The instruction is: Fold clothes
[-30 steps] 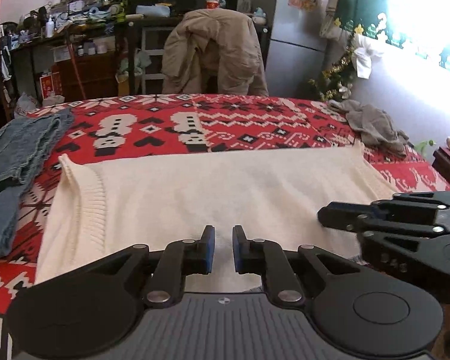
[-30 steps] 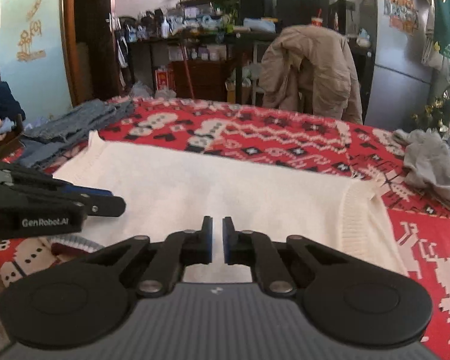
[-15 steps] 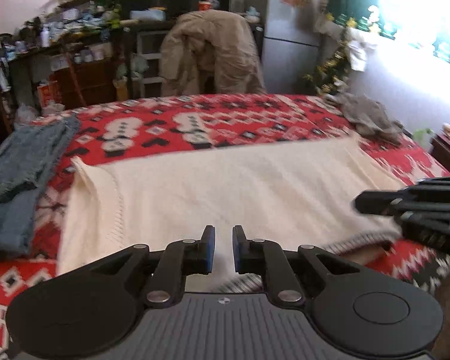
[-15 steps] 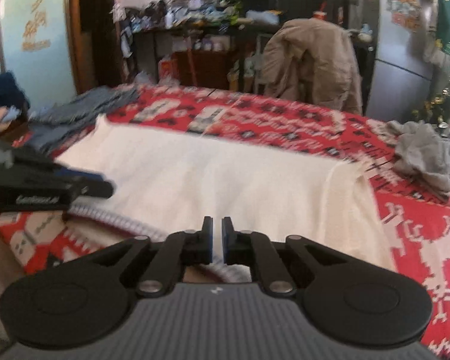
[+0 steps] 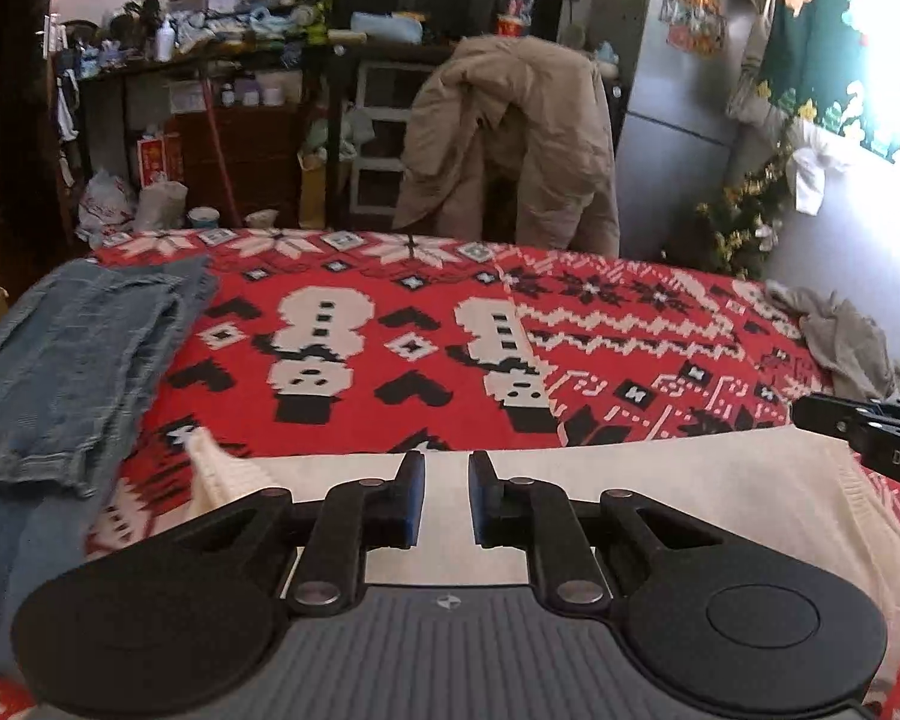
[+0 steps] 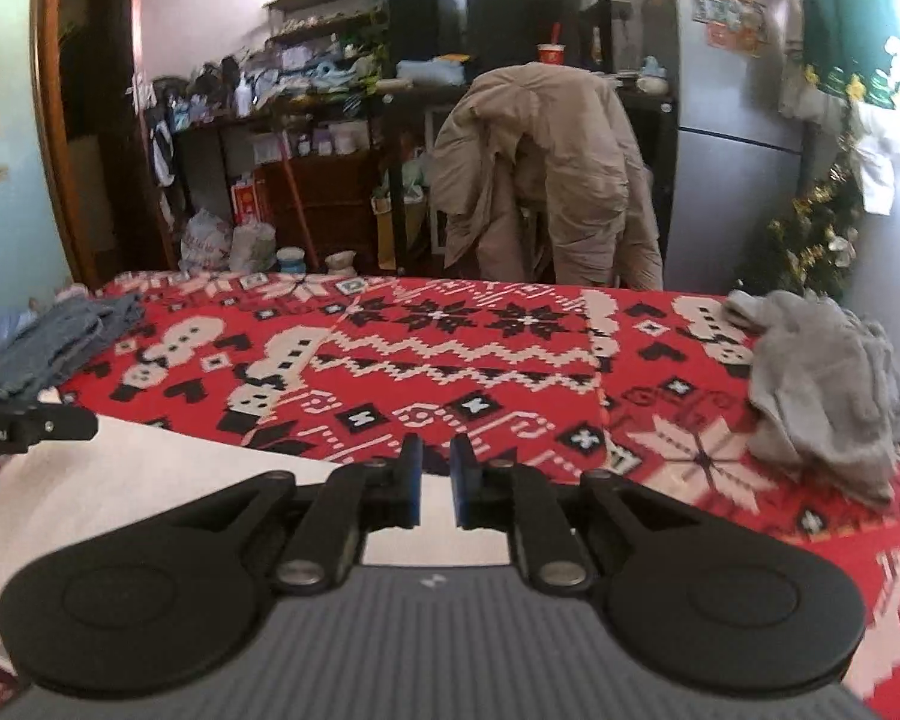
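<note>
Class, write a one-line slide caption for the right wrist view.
Right tongs opening above a cream sweater on a red patterned blanket.

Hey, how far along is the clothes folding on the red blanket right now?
Apparently done: the jeans lie flattened at the left. In hand: the sweater lies under both tools. The right gripper has its jaws opening with nothing pinched at the tips. Whether the left gripper holds cloth is unclear. Left to do: finishing the sweater, then the grey garment, crumpled at the right.
</note>
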`<state>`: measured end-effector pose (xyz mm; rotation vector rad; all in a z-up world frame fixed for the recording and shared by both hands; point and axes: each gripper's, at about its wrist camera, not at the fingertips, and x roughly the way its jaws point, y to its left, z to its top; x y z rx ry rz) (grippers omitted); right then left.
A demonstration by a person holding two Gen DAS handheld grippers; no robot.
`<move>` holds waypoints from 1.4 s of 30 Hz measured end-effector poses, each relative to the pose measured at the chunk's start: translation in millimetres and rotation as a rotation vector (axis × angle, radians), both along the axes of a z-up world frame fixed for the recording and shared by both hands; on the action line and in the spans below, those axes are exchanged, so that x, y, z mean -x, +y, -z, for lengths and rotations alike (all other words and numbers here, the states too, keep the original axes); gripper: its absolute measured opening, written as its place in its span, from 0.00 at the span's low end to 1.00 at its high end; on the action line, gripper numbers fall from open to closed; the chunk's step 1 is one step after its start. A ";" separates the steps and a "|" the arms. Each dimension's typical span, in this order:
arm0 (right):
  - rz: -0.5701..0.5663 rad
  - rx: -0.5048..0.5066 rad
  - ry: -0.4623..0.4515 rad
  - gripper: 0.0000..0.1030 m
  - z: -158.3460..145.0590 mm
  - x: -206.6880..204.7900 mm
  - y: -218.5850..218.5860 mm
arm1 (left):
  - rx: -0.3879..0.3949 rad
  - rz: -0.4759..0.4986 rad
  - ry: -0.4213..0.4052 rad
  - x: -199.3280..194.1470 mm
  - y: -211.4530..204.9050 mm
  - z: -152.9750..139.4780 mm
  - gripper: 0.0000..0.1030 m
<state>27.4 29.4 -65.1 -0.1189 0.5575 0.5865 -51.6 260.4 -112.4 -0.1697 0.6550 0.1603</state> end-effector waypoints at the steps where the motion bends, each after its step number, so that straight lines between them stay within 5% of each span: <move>1: -0.007 0.008 0.005 0.11 2.7 -5.2 5.2 | -0.003 -0.002 0.009 -4.6 0.2 2.6 0.14; 14: 0.034 0.089 0.096 0.11 39.8 -27.0 15.0 | 0.017 -0.119 0.029 2.7 40.6 14.7 0.17; 27: 0.046 0.066 0.078 0.13 35.8 -18.2 5.2 | -0.040 -0.236 0.024 16.8 61.7 6.4 0.16; 30: 0.040 0.064 0.072 0.16 34.5 -15.1 4.2 | 0.045 -0.246 0.014 25.3 69.0 -0.4 0.16; 36: 0.021 0.045 0.078 0.17 32.4 -7.3 4.5 | 0.180 -0.103 -0.039 38.9 47.4 -8.8 0.16; 42: -0.009 0.057 0.066 0.17 32.6 2.7 6.0 | -0.018 -0.025 0.064 30.5 6.7 9.9 0.15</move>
